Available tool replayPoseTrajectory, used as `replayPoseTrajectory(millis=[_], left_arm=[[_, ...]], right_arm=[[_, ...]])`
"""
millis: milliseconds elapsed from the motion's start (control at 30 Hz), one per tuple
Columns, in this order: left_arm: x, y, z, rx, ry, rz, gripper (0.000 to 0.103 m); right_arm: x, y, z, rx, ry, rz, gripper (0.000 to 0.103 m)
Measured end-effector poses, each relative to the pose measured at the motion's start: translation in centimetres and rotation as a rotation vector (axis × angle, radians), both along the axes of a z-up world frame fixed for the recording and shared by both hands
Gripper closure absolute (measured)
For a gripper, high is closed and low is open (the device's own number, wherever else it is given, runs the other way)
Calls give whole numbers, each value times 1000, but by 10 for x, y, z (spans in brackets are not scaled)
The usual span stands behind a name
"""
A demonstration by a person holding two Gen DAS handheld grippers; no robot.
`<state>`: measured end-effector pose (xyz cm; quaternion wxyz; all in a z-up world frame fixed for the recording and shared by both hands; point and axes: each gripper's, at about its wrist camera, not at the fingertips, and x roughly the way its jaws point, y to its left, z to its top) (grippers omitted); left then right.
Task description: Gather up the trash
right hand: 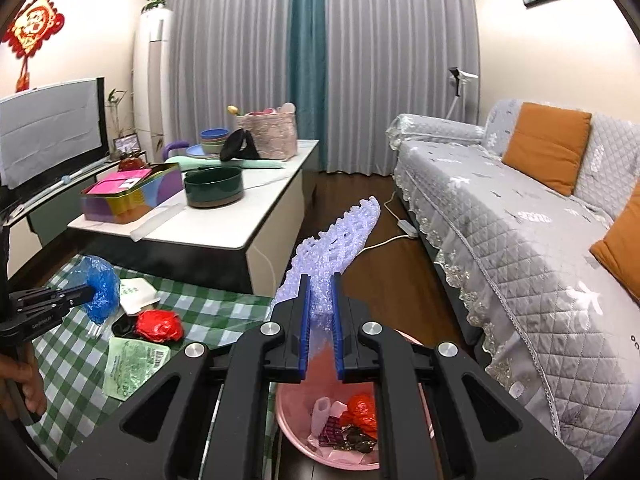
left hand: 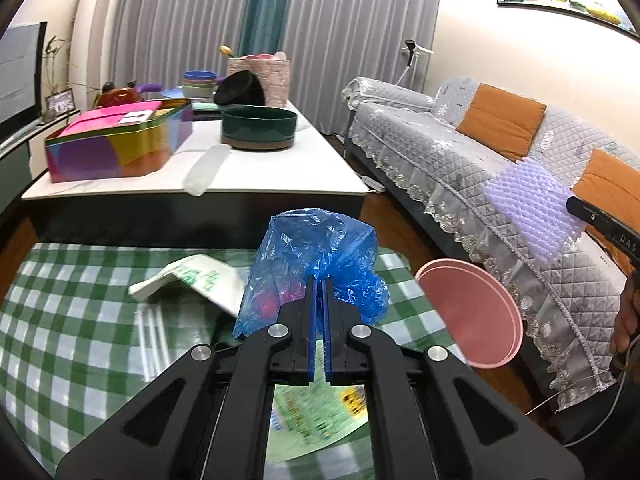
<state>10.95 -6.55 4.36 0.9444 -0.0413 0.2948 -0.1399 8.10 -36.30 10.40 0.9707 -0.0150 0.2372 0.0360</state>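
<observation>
The pink bin [right hand: 296, 420] is already holding several wrappers. Beside it, on the checked bench [right hand: 200, 312], three pieces are waiting: one white packet [right hand: 138, 294], one green packet [right hand: 132, 366], one red wad [right hand: 159, 325]. The right tool [right hand: 320, 308] is pinching bubble wrap [right hand: 340, 236] above the bin; the left tool [left hand: 320, 300] is clamping a blue bag [left hand: 316, 248] over the bench.

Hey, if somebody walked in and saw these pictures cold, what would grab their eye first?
Probably the crumpled blue plastic bag pinched in the left tongs above the green checked cloth. Next, the pale bubble wrap clamped in the right tongs, held over the pink bin that already has wrappers in it. Behind, a rainbow-coloured tin stands out on the white table.
</observation>
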Motion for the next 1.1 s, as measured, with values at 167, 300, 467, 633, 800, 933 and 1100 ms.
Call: replayPoseTrajectory(millis=[167,300,467,633,800,933,1100], left_arm=[[12,-22,2,-3,-5,-31,101],[21,-43,5,-1,-12,-58,101],[32,-71,6,2,-12,-96,101],[40,-101,5,5,-13,-147,101],[49,-131,-2,15,-5,-201,101],[56,-150,-5,17,1,-231,101],[64,-172,-12,20,13,-269,101]], right_arm=[[7,-11,-1,-10,-4,-35,93],[11,-20,-2,-12,-2,-61,93],[17,-29,-6,-33,7,-86,93],[24,-36,-15,-41,34,-100,93],[29,-43,-23,-47,56,-109,93],[31,-50,-29,-49,73,-123,93],[34,-57,-35,-46,94,-139,93]])
